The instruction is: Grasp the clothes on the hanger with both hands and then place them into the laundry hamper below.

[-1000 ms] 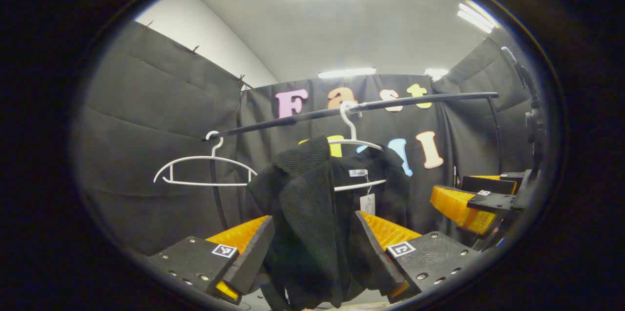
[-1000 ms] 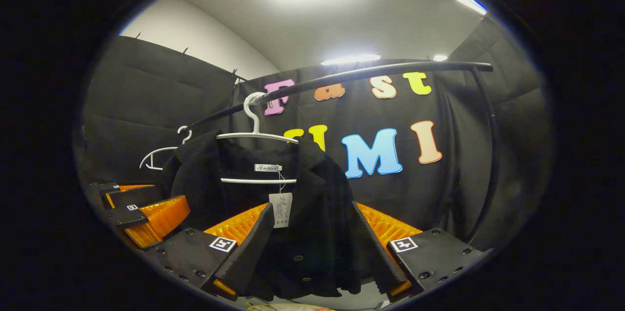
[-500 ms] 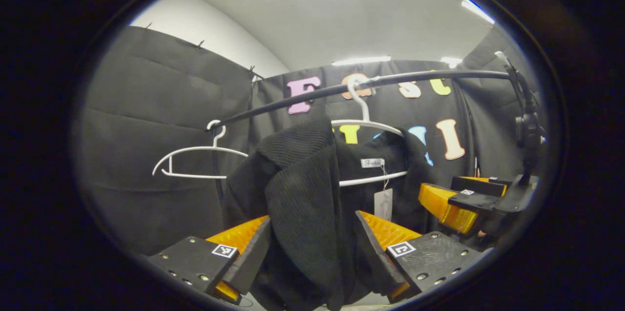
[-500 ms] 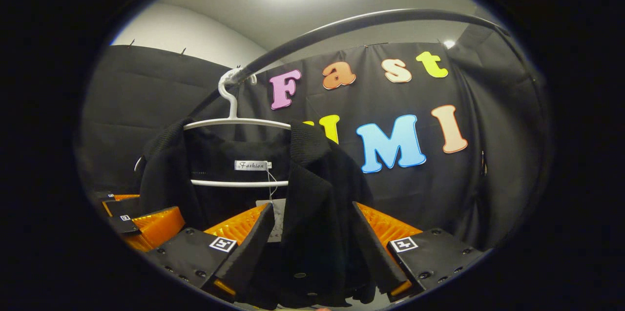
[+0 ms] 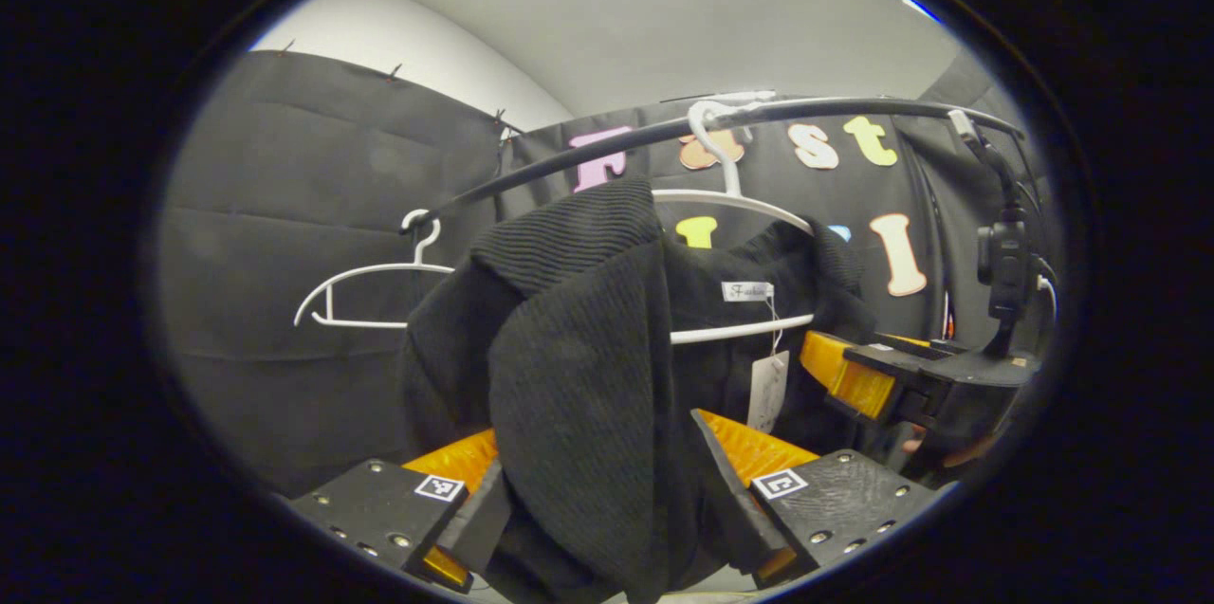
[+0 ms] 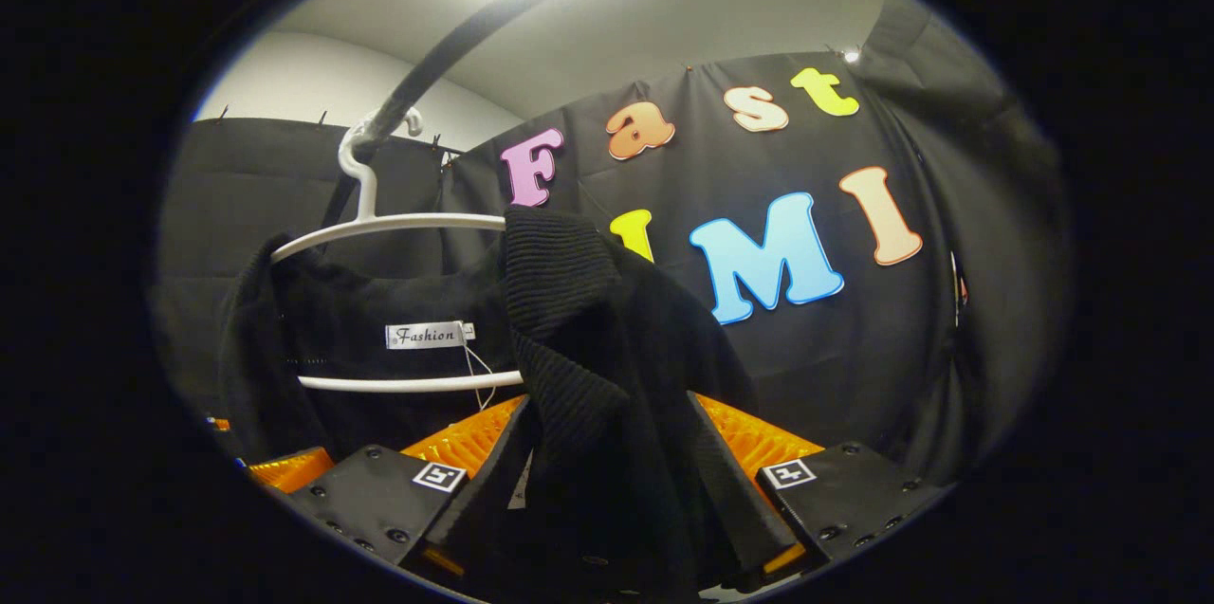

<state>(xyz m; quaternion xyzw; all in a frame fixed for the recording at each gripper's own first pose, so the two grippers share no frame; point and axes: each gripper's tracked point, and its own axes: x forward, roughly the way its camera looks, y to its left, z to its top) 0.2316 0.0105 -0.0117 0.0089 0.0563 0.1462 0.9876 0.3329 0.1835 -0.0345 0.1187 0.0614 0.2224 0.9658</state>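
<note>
I see the black jacket hanging on a white hanger, and the hanger's hook sits over the dark rail. My left gripper has its two fingers spread apart, with a fold of the jacket's front hanging down between them. I cannot tell if the fingers press on the cloth. My right gripper looks the same: fingers spread, the jacket's other front edge between them (the knit collar is just above). In the left gripper view, the right gripper sits at the jacket's far side. An empty white hanger hangs farther along the rail.
</note>
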